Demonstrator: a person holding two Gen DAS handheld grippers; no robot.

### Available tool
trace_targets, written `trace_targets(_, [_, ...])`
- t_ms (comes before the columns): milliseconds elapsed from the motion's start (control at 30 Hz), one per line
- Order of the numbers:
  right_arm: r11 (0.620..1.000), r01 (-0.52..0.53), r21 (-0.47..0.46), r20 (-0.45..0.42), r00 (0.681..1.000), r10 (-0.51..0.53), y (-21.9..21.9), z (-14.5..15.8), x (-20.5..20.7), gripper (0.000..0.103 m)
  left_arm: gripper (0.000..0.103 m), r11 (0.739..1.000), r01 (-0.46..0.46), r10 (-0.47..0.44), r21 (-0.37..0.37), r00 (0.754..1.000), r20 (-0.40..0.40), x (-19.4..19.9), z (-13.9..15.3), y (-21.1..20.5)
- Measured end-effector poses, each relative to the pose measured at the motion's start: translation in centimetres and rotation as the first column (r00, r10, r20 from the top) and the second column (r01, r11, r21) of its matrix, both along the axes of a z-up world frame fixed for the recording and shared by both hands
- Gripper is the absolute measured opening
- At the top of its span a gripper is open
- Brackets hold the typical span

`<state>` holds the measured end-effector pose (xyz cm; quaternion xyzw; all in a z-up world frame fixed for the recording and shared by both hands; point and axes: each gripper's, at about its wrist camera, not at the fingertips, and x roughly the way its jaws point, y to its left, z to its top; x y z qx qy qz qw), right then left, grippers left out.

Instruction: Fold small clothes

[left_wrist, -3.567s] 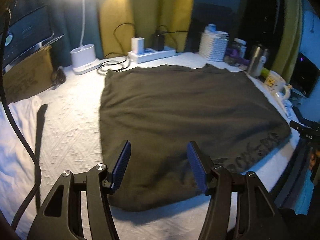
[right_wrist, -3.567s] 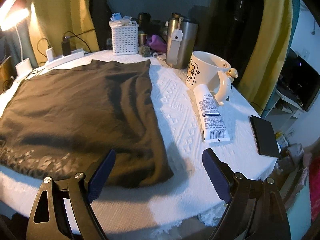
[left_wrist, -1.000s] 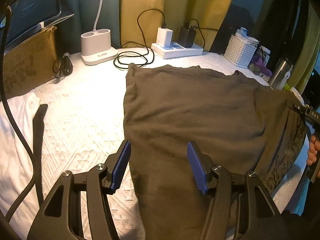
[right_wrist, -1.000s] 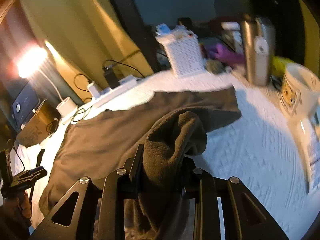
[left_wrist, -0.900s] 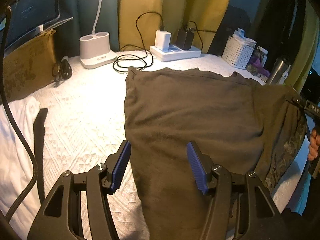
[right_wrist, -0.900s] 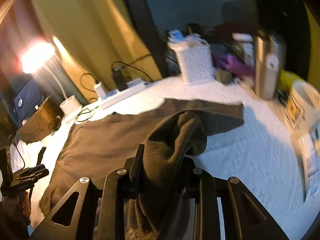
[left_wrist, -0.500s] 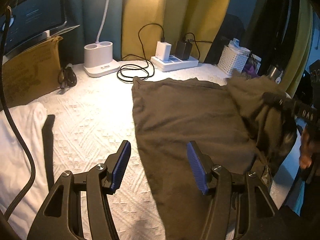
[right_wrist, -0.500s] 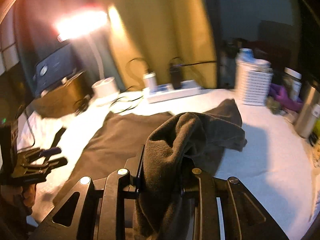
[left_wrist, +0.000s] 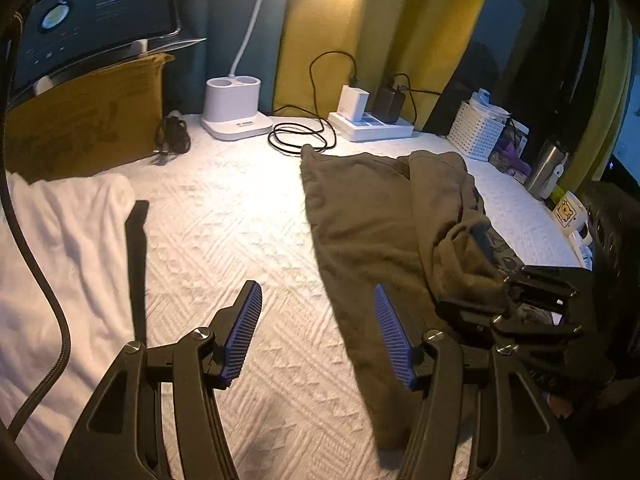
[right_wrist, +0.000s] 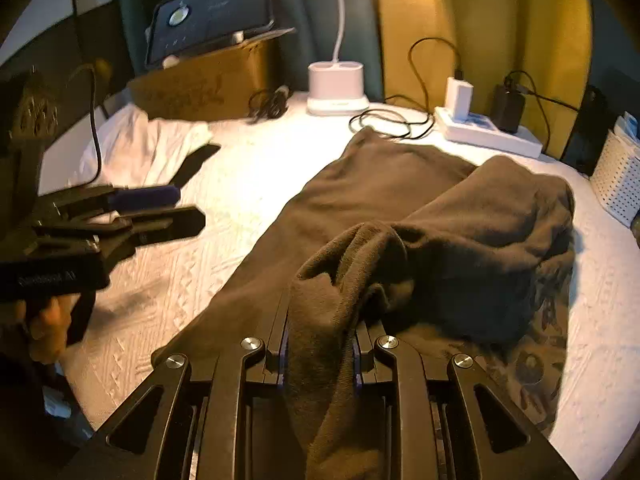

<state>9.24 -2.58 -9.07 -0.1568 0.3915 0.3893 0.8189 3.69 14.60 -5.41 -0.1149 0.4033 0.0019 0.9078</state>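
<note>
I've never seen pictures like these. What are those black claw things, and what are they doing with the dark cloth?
They are tongs that a person squeezes by hand, one in each hand, each with a small camera looking along it. One picture is from the left tongs, which are open and empty above the white bed cover. The other is from the right tongs, which have just been closing and pinch a bunch of the dark shirt, partly folded over itself.

Two grippers (left_wrist: 318, 330) (right_wrist: 318, 344), one dark garment (left_wrist: 368, 208), one mug (left_wrist: 570, 210).
</note>
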Motion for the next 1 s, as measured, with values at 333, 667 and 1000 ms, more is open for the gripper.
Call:
trace_targets(333, [0.997, -0.069, -0.043, 0.009, 0.998, 0.070, 1.2, -0.8, -3.6, 0.032, 0.058, 0.999, -0.044, 0.044, -0.010, 0.999, -0.003, -1.7, 0.1, 1.0])
trace_targets(667, [0.990, -0.136, 0.048, -0.030, 0.990, 0.138, -0.8, 0.7, -5.7, 0.080, 0.058, 0.996, -0.084, 0.084, 0.037, 0.996, -0.005, -2.2, 1.4, 0.5])
trace_targets(1000, [0.987, -0.034, 0.155, 0.026, 0.999, 0.030, -7.8, 4.2, -3.2, 0.080, 0.058, 0.993, -0.009, 0.006, 0.120, 1.000, 0.025, 1.2, 4.5, -4.4])
